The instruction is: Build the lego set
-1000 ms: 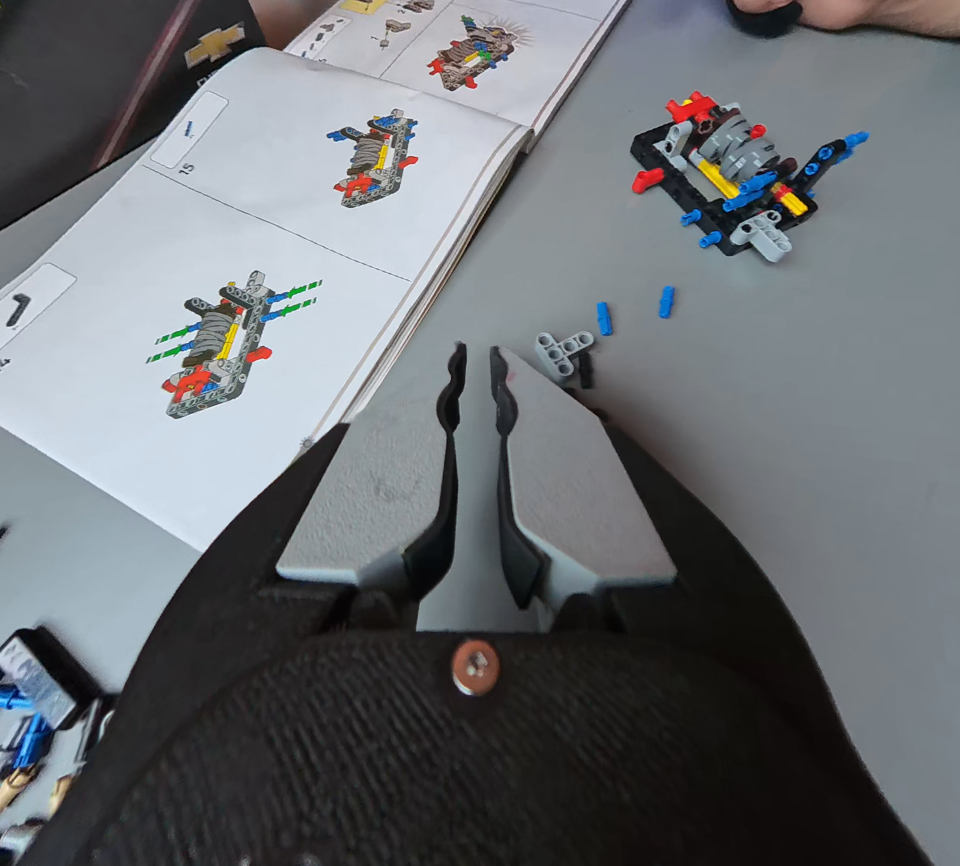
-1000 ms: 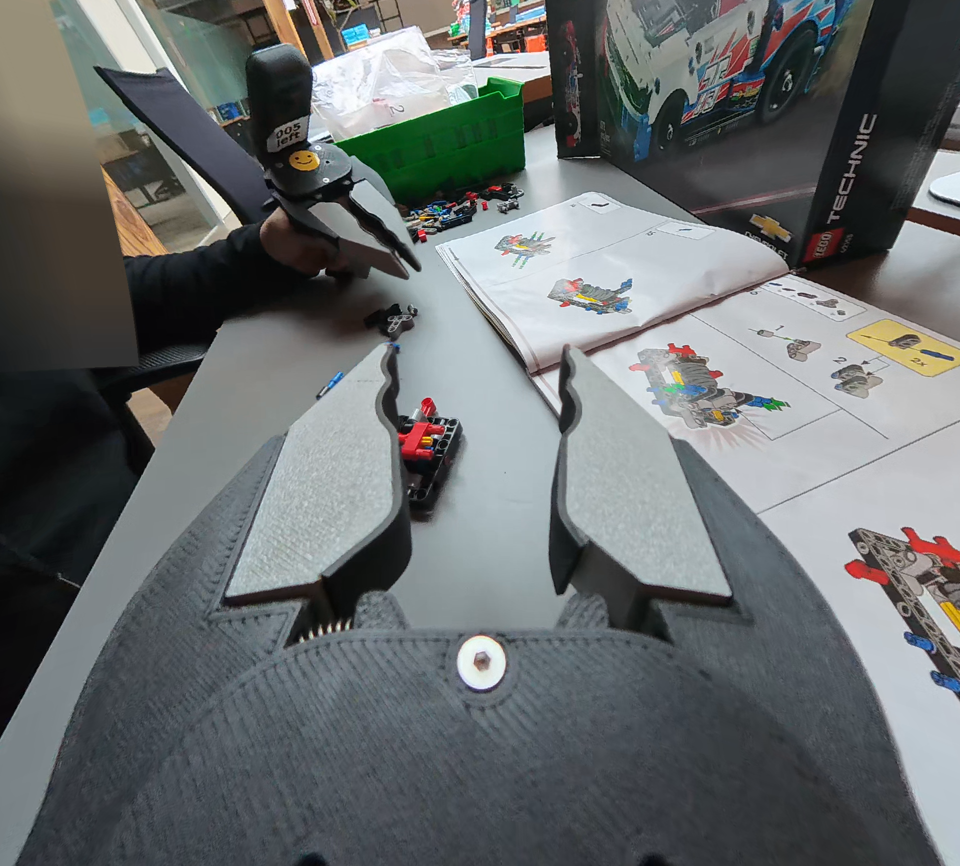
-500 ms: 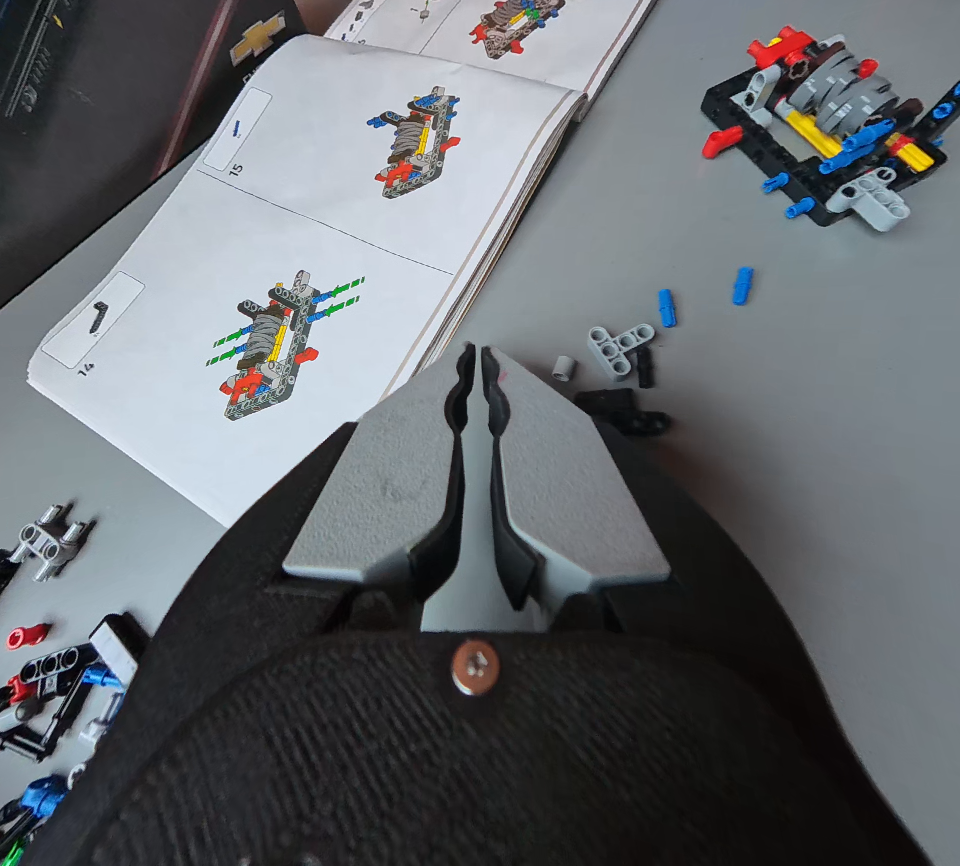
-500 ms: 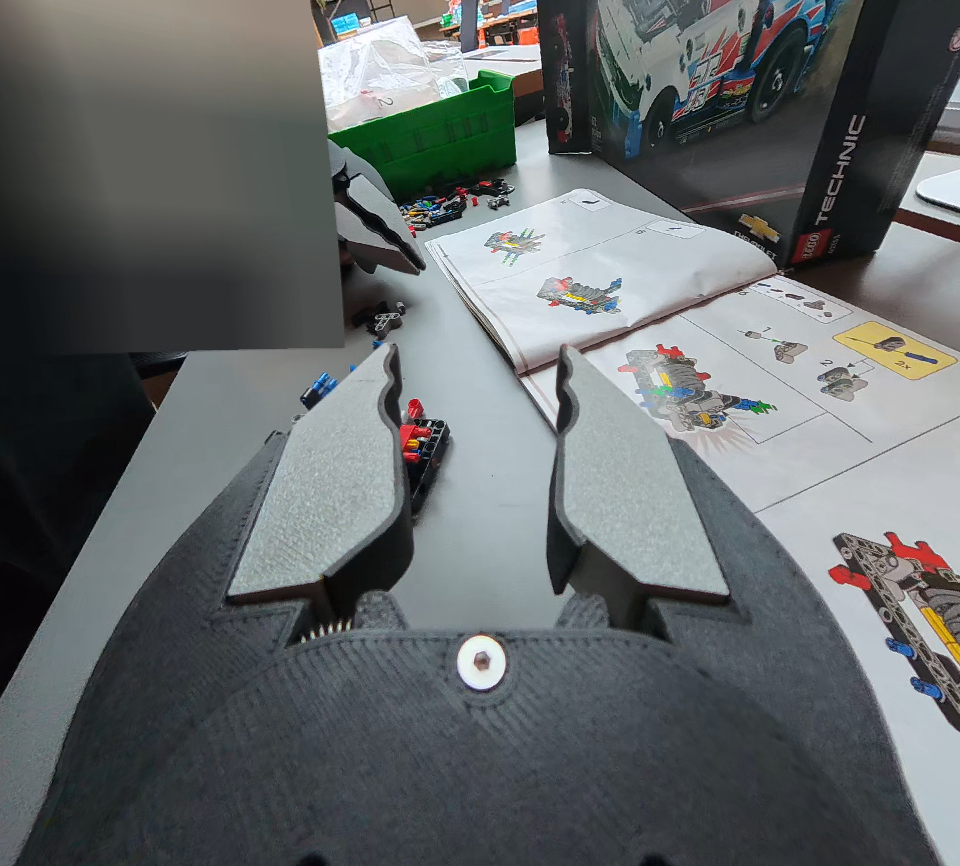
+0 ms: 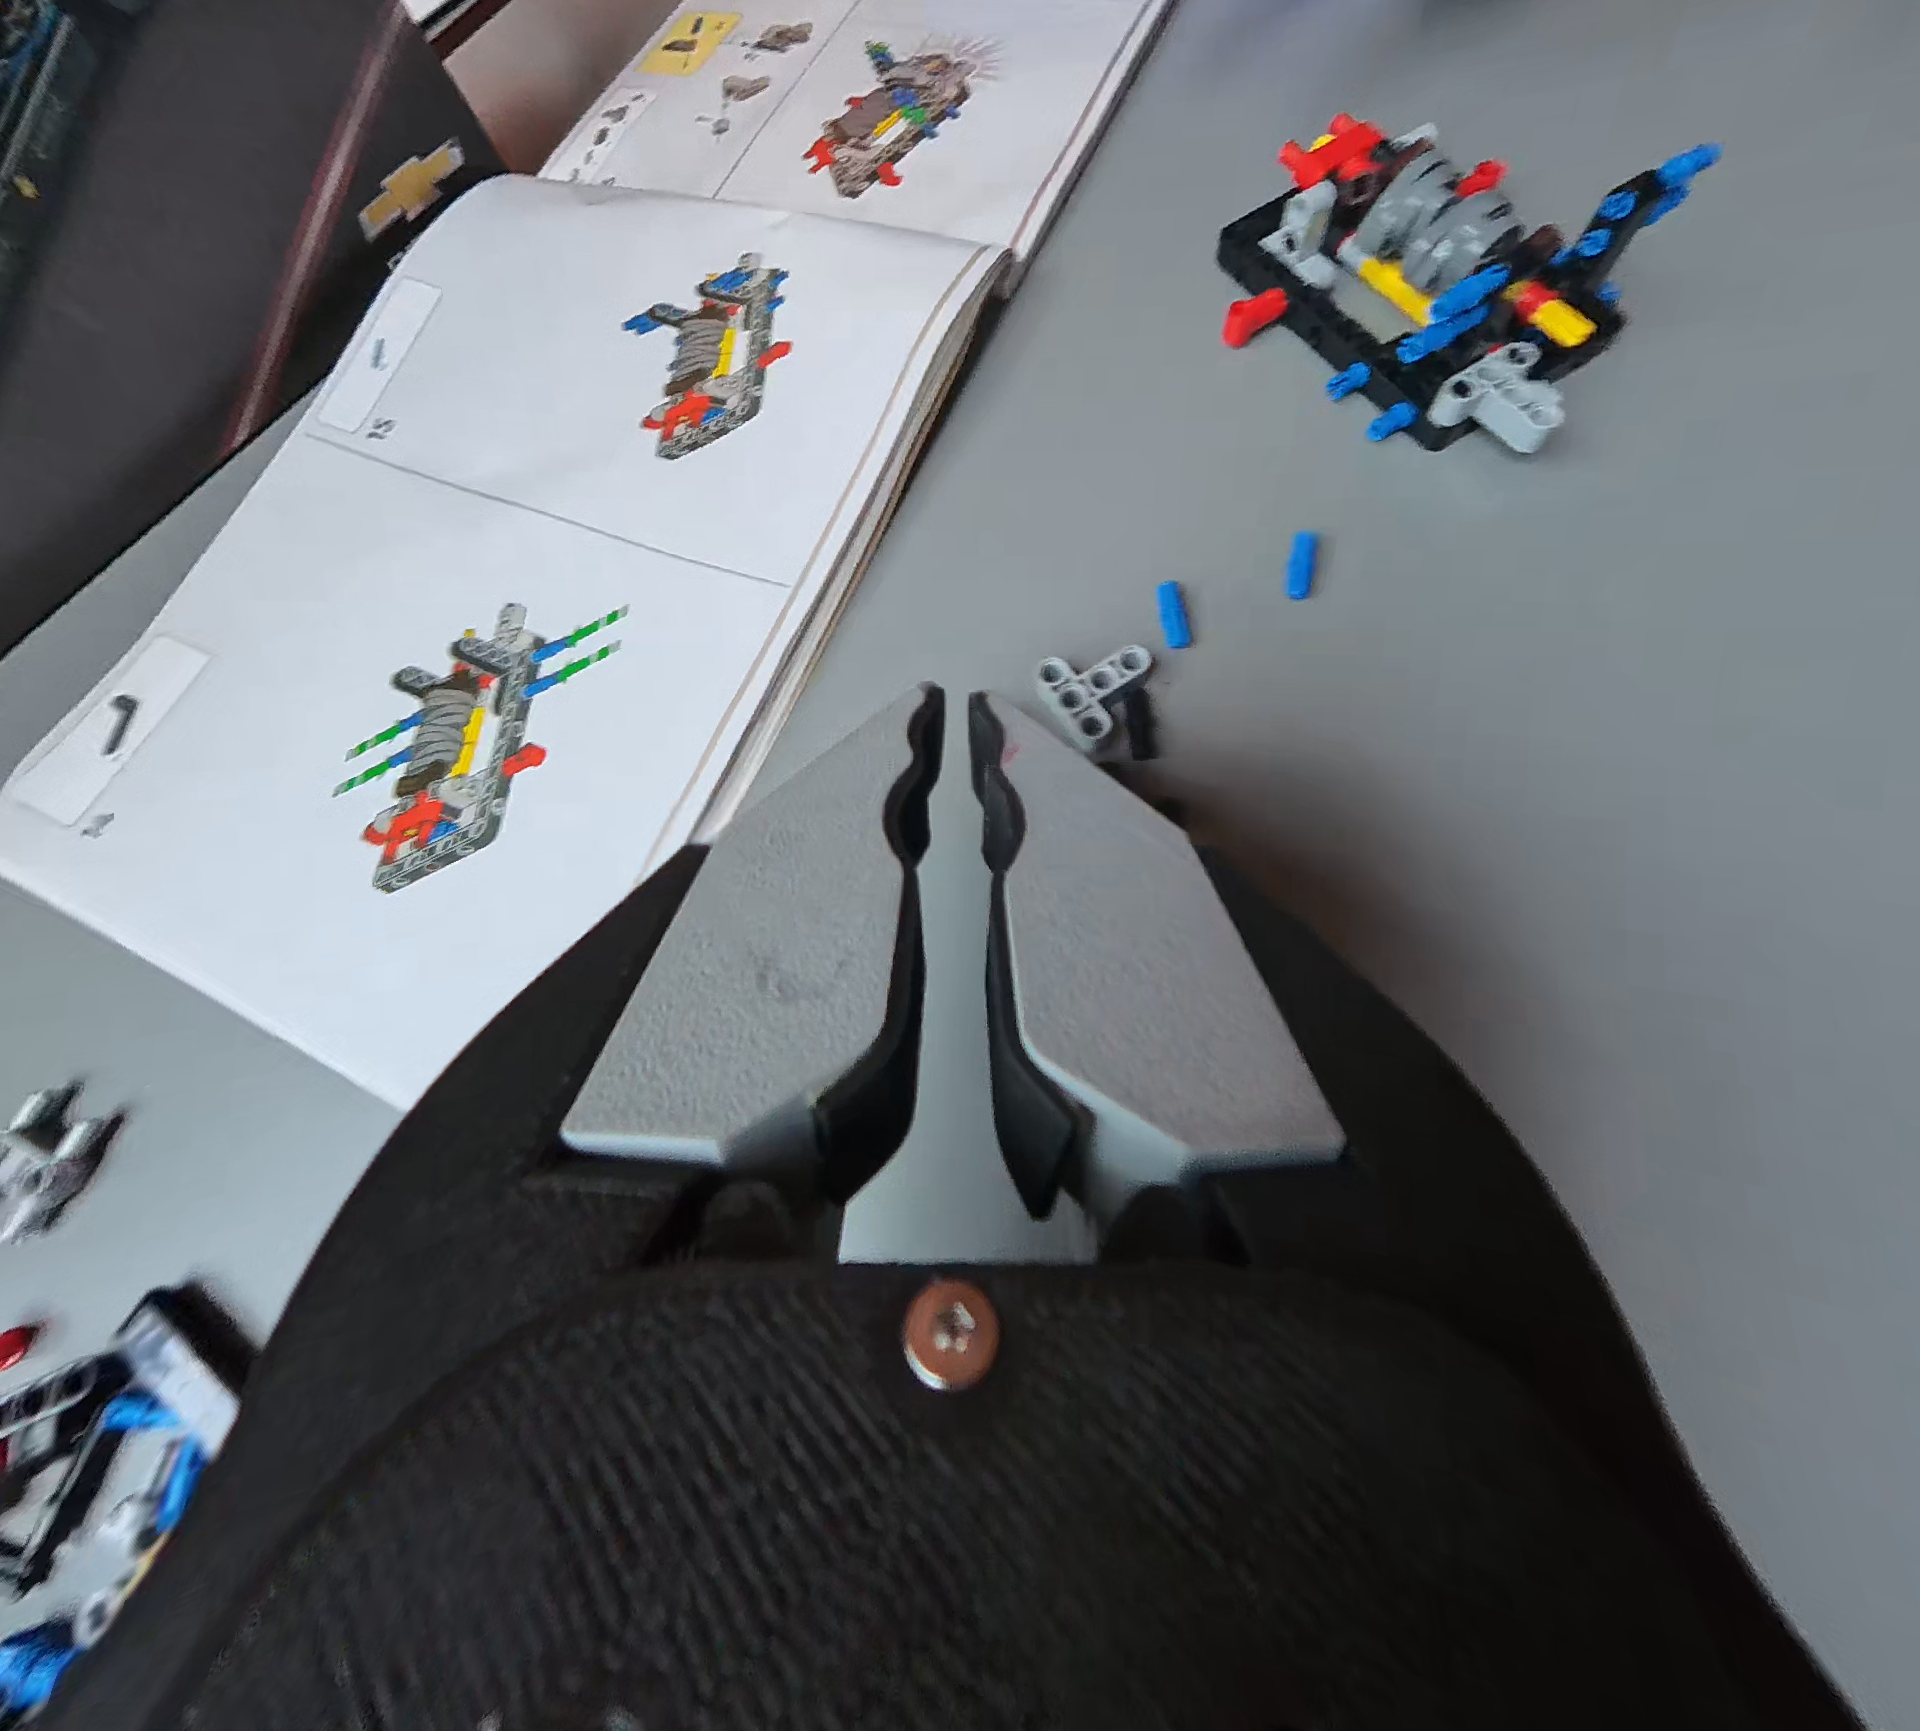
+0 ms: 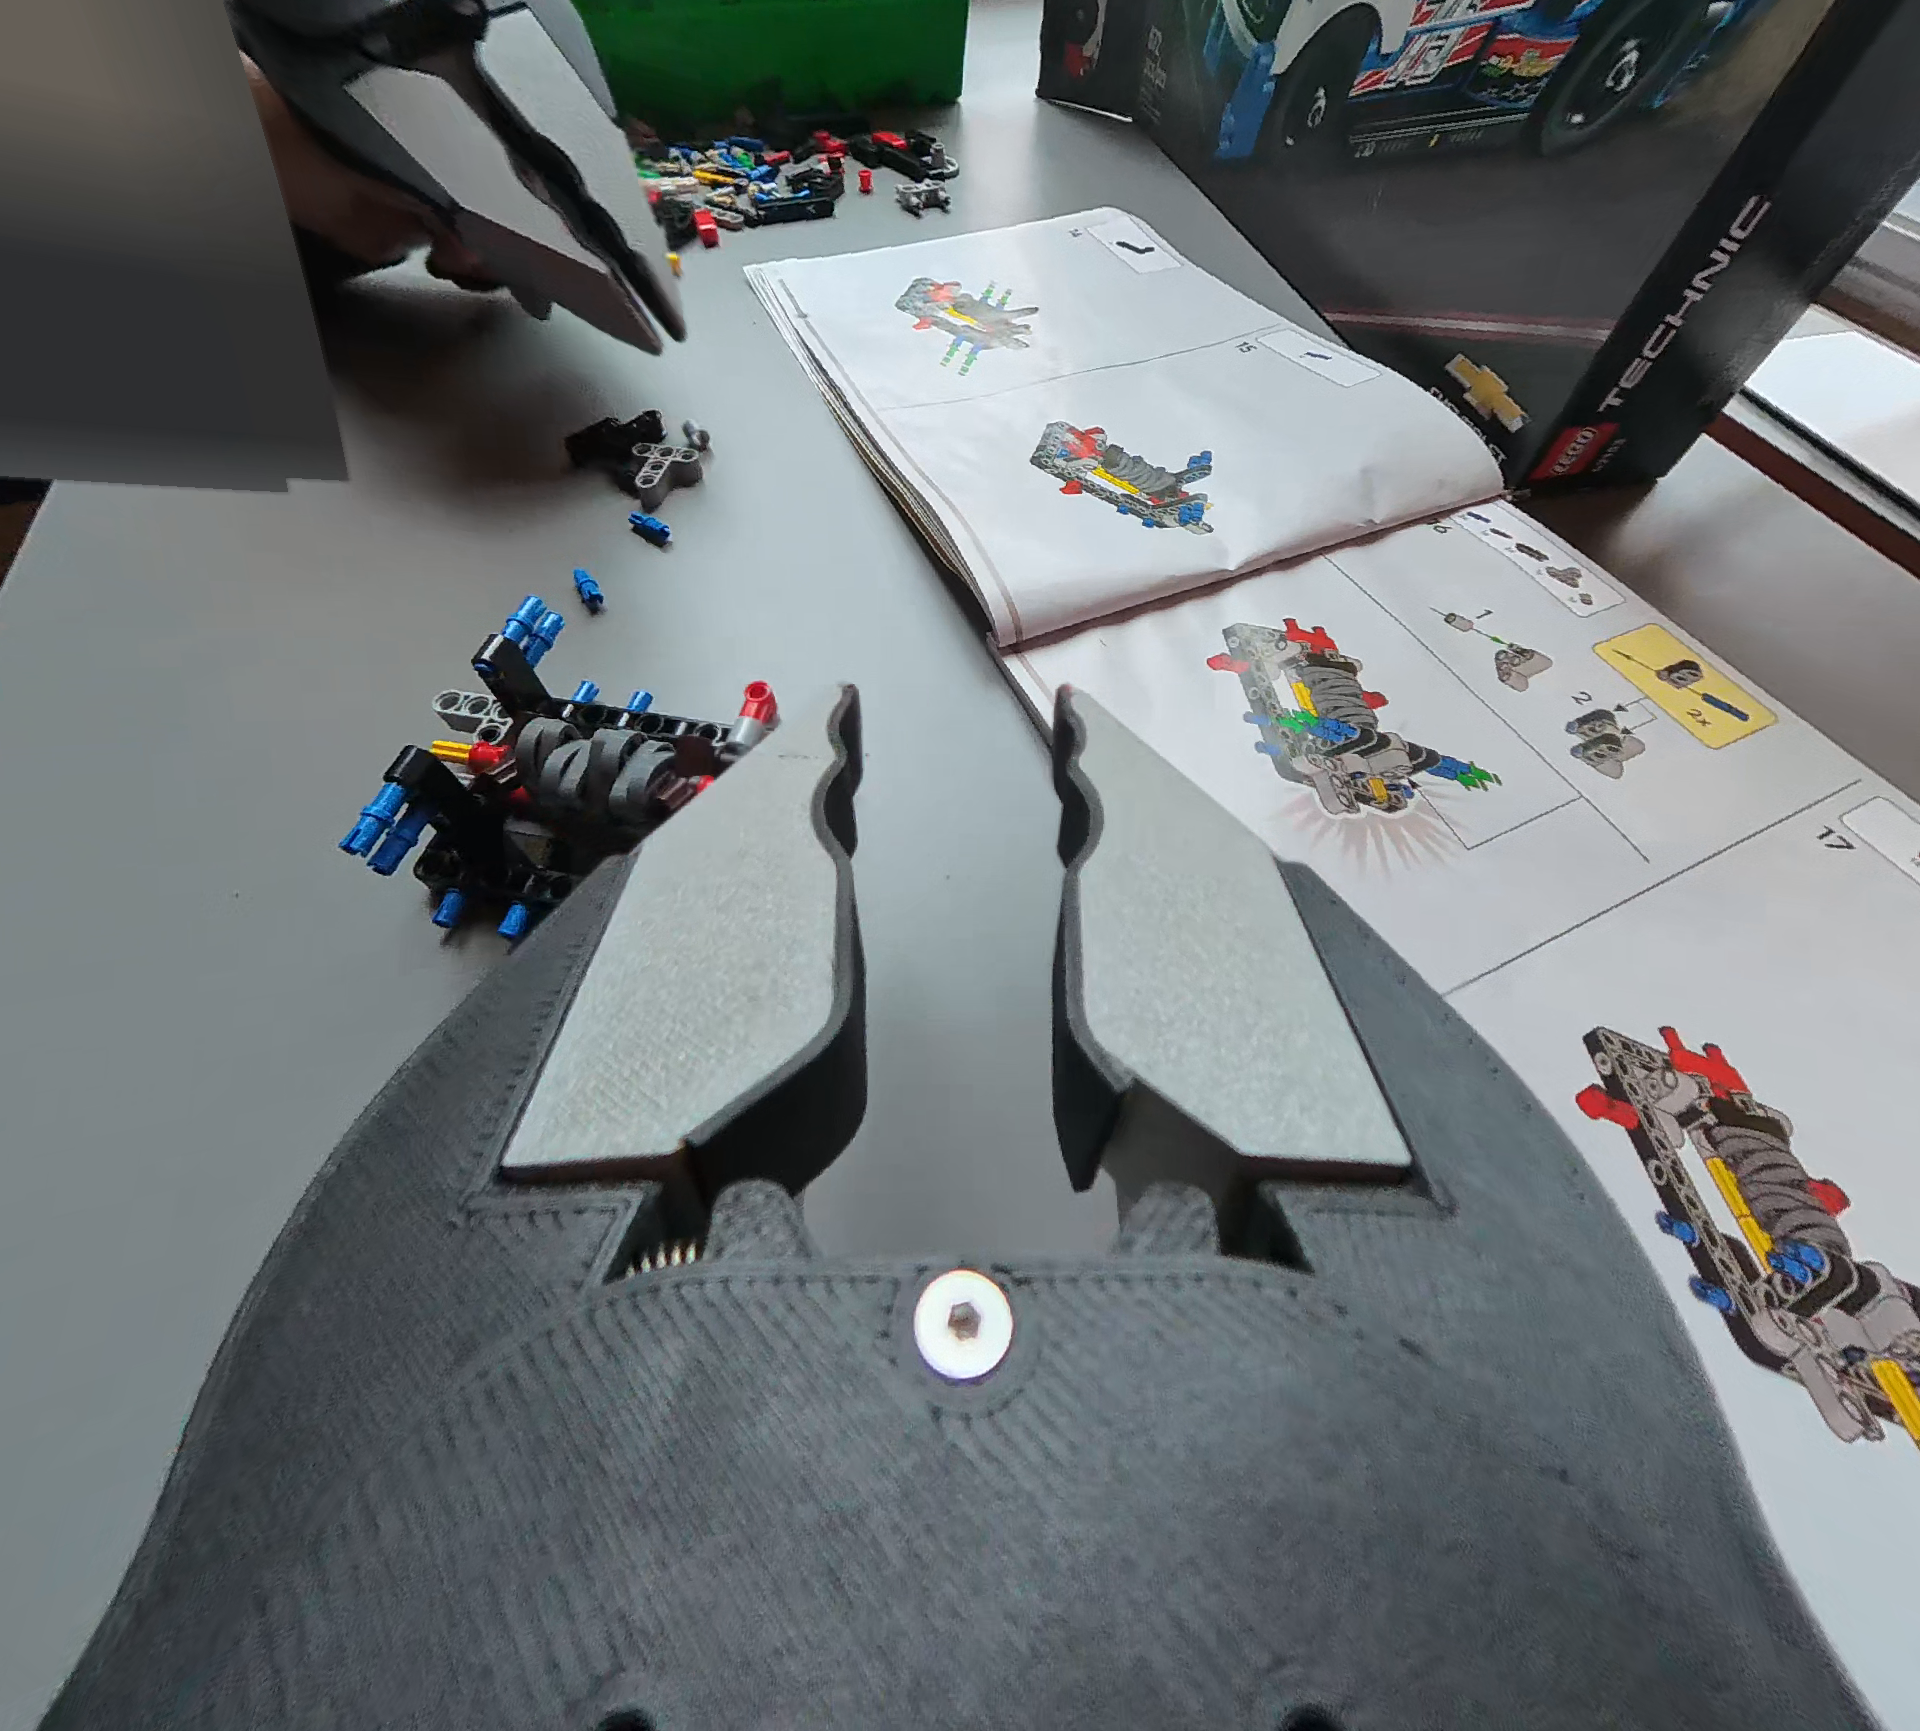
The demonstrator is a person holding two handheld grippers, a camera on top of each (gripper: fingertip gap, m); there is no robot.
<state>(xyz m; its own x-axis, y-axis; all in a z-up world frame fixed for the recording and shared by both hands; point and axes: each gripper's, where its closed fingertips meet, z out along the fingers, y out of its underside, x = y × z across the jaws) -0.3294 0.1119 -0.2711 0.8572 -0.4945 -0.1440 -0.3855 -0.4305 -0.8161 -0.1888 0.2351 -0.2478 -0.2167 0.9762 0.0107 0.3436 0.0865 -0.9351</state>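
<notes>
The left tongs [image 5: 956,705], nearly clenched with a thin slit between the tips, grasp nothing above the grey counter [image 5: 1558,850]. The right tongs [image 6: 951,715] are released and empty. The partly built black, grey, red and blue lego frame [image 5: 1423,289] sits at the upper right of the left view, beside the open white instruction booklet [image 5: 582,476]. Two loose blue pins [image 5: 1174,613] lie between.

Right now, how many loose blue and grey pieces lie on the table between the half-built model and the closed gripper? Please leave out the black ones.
Blue pins: 2
Grey pieces, one T-shaped and one small round: 2
Total: 4
</notes>
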